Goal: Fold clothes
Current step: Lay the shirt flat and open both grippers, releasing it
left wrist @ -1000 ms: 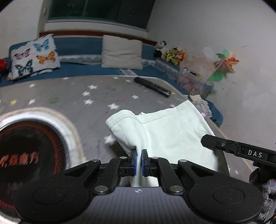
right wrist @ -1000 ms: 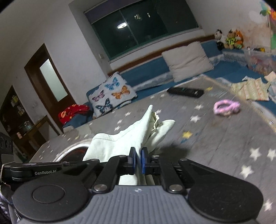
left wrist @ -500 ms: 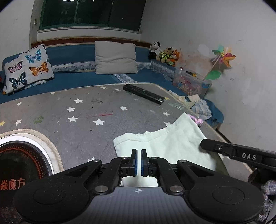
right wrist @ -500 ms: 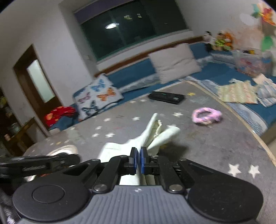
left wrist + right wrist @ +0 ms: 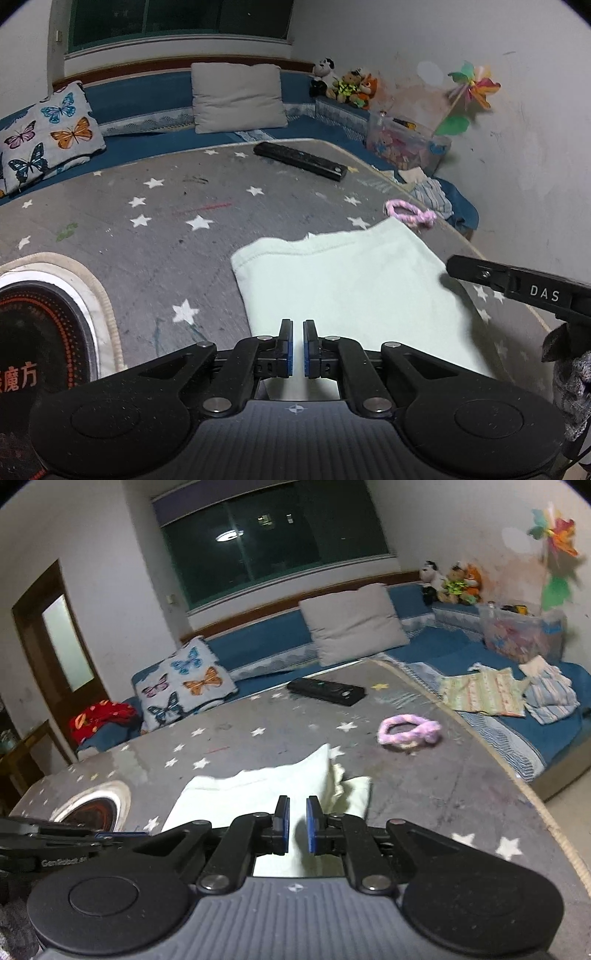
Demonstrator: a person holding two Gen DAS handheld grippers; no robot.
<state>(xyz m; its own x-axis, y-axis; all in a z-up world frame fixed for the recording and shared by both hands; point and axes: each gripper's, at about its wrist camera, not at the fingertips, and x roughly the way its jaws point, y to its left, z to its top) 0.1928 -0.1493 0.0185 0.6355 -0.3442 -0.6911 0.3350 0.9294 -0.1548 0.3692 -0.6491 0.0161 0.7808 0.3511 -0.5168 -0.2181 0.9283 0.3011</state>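
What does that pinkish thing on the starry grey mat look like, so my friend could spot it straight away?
Start from the big grey mat with white stars. Toward its right edge, beyond the pale green folded cloth and nearer than the long black remote, lies a fluffy pink loop, like a soft headband or scrunchie. It is the only pink, fuzzy, ring-shaped thing on the mat.

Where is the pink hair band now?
In both views the pink hair band lies on the star-patterned mat, right of centre, beyond the pale green cloth, nearer than the black remote.
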